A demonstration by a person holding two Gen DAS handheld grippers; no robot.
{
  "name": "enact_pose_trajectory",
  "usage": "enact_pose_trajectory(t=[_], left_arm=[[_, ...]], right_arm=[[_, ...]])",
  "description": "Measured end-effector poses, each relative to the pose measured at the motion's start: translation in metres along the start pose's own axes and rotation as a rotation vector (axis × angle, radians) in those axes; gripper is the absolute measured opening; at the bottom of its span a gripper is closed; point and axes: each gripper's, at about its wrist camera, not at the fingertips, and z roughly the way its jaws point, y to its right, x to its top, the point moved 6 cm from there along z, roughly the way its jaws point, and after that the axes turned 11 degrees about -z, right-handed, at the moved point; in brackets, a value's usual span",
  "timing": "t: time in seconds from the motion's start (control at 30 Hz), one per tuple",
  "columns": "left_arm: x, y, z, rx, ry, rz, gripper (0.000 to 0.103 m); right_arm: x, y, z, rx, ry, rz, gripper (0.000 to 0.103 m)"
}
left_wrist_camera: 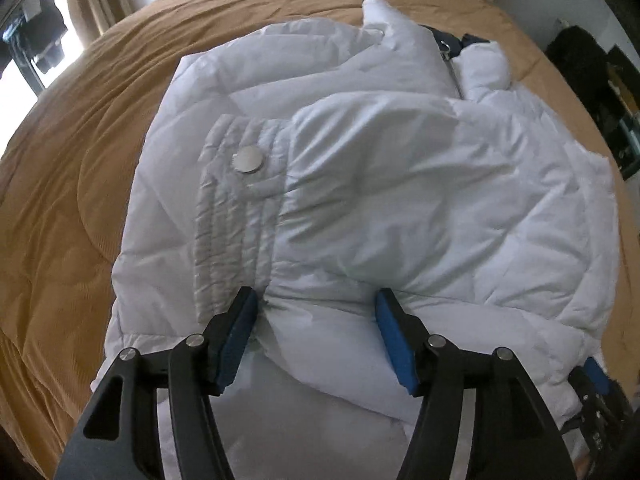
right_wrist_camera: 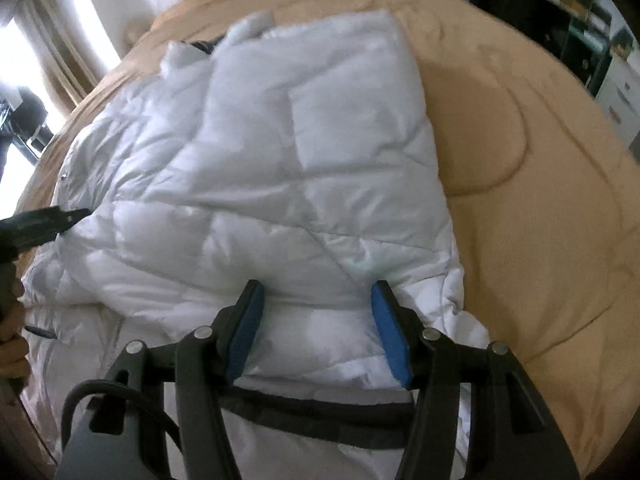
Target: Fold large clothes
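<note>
No text, label, brand, number or sign can be read in either view. The round metal snap (left_wrist_camera: 248,159) on the white jacket (left_wrist_camera: 360,184), ahead and left of the left jaws, shows a blank face. Items on the far shelves (right_wrist_camera: 580,20) are too blurred to read.

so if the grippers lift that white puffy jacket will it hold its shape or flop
The jacket will probably flop: its quilted panels already sag and crease over the bed cover. It looks light for its bulk, being puffed. The smooth shell may slip, and both the left gripper and right gripper stand open.
</note>
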Motion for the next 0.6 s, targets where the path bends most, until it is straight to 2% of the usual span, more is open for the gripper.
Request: enact_pose_trajectory(t=[0.07, 0.1, 0.13, 0.17, 0.2, 0.3, 0.4, 0.5, 0.57, 0.6], left_arm=[[0.001, -0.010, -0.020, -0.041, -0.008, -0.025, 0.060], [0.002, -0.014, -0.031, -0.060, 0.005, -0.024, 0.065], [0.002, -0.021, -0.042, -0.063, 0.027, -0.011, 0.070], [0.001, -0.030, -0.052, -0.049, 0.055, 0.013, 0.082], [-0.002, -0.041, -0.061, -0.026, 0.082, 0.046, 0.086], [-0.018, -0.069, -0.072, 0.050, 0.081, 0.136, 0.086], [-0.040, -0.101, -0.070, 0.074, -0.003, 0.173, 0.086], [-0.056, -0.128, -0.064, 0.047, -0.061, 0.136, 0.086], [-0.071, -0.145, -0.052, 0.003, -0.139, 0.086, 0.084], [-0.078, -0.149, -0.045, -0.019, -0.178, 0.060, 0.074]], right_arm=[[0.003, 0.005, -0.011, -0.013, -0.008, 0.013, 0.055], [0.005, 0.010, -0.022, -0.021, 0.009, 0.014, 0.058], [0.007, 0.017, -0.034, -0.040, 0.030, 0.017, 0.068], [0.007, 0.026, -0.041, -0.061, 0.033, 0.020, 0.079], [0.006, 0.037, -0.048, -0.083, 0.029, 0.019, 0.089], [-0.004, 0.058, -0.052, -0.087, -0.025, -0.027, 0.089], [-0.024, 0.068, -0.044, -0.032, -0.133, -0.060, 0.089], [-0.052, 0.067, -0.039, 0.024, -0.206, -0.086, 0.089], [-0.070, 0.065, -0.036, 0.079, -0.242, -0.078, 0.089], [-0.075, 0.065, -0.035, 0.093, -0.246, -0.066, 0.083]])
